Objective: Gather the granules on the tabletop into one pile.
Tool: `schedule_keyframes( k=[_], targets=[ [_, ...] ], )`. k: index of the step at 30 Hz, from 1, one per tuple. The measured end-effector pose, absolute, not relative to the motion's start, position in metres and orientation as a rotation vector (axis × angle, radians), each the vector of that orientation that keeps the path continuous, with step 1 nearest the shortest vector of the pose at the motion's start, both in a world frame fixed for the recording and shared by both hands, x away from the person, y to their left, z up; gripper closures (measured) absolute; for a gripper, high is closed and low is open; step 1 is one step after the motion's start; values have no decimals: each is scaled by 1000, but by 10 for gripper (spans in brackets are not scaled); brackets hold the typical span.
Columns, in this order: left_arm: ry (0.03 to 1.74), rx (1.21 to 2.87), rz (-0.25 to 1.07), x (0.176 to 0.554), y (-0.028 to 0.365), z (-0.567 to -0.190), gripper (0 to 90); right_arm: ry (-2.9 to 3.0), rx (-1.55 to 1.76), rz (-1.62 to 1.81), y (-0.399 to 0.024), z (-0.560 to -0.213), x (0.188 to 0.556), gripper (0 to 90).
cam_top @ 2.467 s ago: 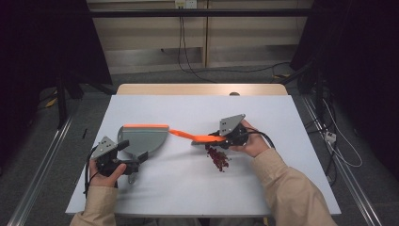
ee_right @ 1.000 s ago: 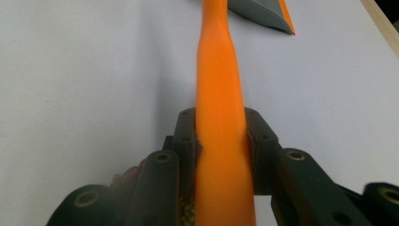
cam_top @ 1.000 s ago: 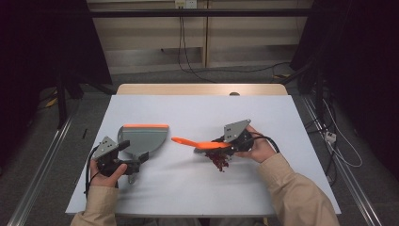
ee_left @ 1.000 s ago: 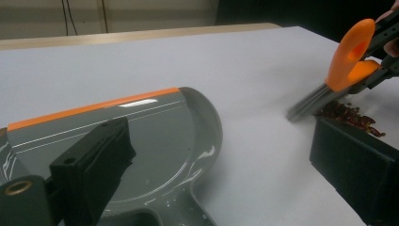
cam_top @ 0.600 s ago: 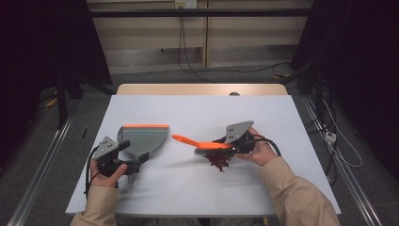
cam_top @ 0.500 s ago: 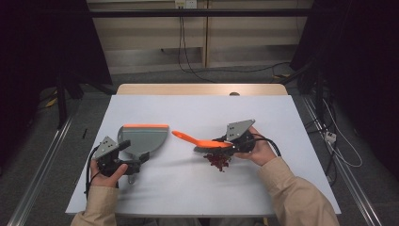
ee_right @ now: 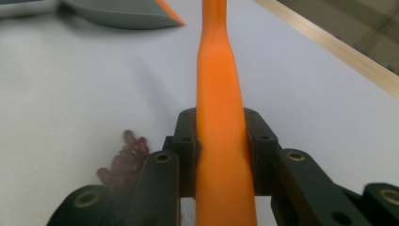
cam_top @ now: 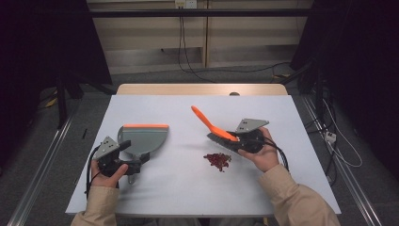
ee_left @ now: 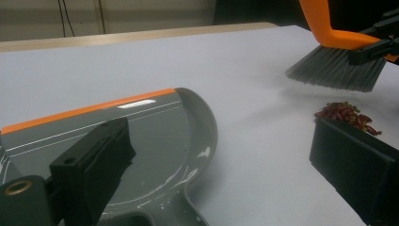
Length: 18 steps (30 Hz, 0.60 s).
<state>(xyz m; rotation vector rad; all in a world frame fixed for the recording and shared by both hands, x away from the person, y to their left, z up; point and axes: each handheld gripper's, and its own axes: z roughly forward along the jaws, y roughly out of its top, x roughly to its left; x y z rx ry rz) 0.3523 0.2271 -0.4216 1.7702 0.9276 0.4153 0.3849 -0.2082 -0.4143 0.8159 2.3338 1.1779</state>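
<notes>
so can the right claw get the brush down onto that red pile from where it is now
Probably yes: the right claw grips the brush just beside the red pile, with bare table between them and the dustpan well off to the side.

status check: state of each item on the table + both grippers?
brush: lifted off the table, clamped by the handle
right gripper: shut on brush
dustpan: flat on the table, empty
left gripper: at the dustpan's handle end, grip unclear
red bits: one loose pile, unswept
</notes>
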Motion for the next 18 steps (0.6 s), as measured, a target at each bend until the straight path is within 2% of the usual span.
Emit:
schedule_keyframes(
  k=[8, 18],
  targets=[
    [918, 1777, 419, 351, 224, -420, 60, 2092, 1227, 1046, -211, -428, 363, 710],
    [917, 1781, 419, 350, 223, -421, 59, 1995, 1331, 983, -182, -430, 353, 709]
  ],
)
